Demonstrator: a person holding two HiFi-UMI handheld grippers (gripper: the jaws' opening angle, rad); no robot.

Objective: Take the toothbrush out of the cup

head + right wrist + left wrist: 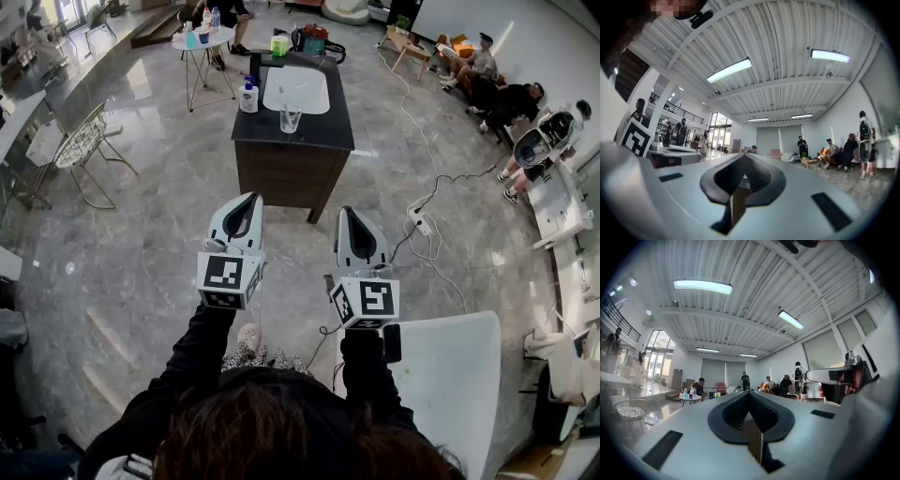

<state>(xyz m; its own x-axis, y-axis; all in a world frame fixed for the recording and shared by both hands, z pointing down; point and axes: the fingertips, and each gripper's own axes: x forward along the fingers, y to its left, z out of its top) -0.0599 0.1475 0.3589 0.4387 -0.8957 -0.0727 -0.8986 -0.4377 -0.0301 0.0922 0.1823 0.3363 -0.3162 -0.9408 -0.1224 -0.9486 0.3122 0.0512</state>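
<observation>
A clear glass cup (290,118) stands on the front of a dark vanity cabinet (292,141), just before its white sink (296,89). A thin toothbrush seems to stand in the cup, but it is too small to make out. My left gripper (249,200) and right gripper (350,213) are held side by side over the floor, well short of the cabinet, both pointing toward it. Each is shut with nothing between its jaws. The left gripper view shows its jaws closed at the left gripper tip (749,392), and the right gripper tip (743,154) looks the same. Neither gripper view shows the cup.
A soap bottle (248,96) stands left of the sink. A wire chair (80,141) and a small round table (204,39) are at the left and back. A power strip with cable (419,221) lies right of the cabinet. A white table (459,375) is near my right; people sit at far right (487,75).
</observation>
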